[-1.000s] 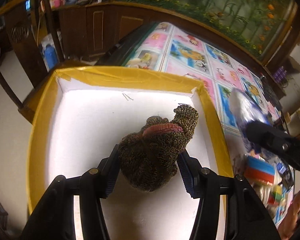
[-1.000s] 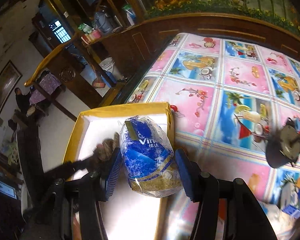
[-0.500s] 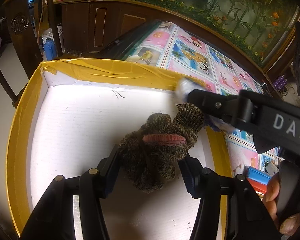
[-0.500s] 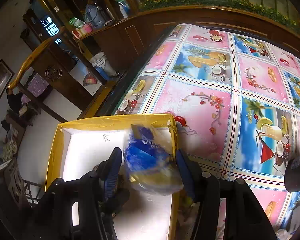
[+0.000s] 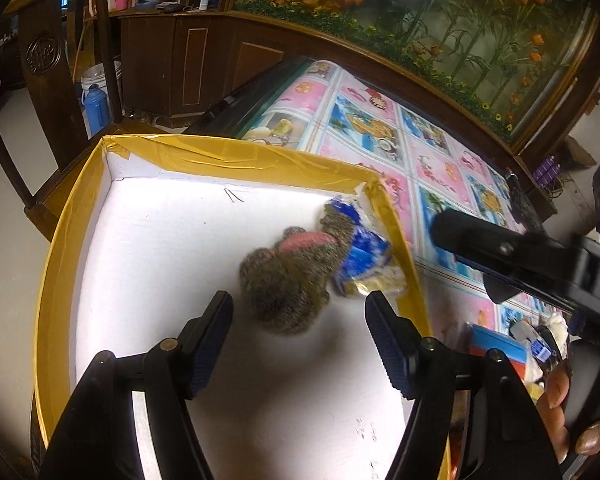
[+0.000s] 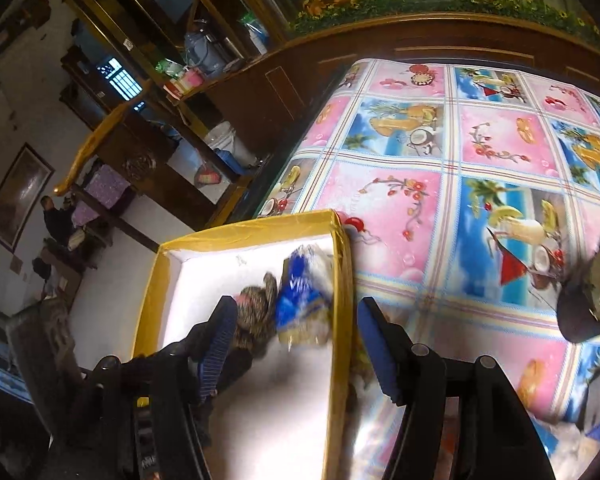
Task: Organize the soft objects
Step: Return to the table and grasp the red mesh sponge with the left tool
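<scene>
The yellow box sits at the corner of the table, with its white floor open to the top. Inside it lies the brown knitted thing, with a pink strip across it. It rests on the white floor, a bit right of the middle. The blue tissue pack lies right next to it, touching it on one side and leaning on the box's right wall on the other.

The left gripper is above the box floor, just this side of the knitted thing. Its jaws have just been opening. They are apart now, and the blue pads do not touch the knitted thing. It lies free, just past the tips.

The right gripper is over the right wall of the box. Its jaws have just been opening too, and they stand apart. The tissue pack lies loose in the box, past the tips, with nothing pressing on it.

The left half of the box floor is bare and white, so there is a lot of room there. The right side is tight, with both soft things close to the wall. Past that wall lies the picture tablecloth, mostly bare. A dark round thing sits far to its right.
</scene>
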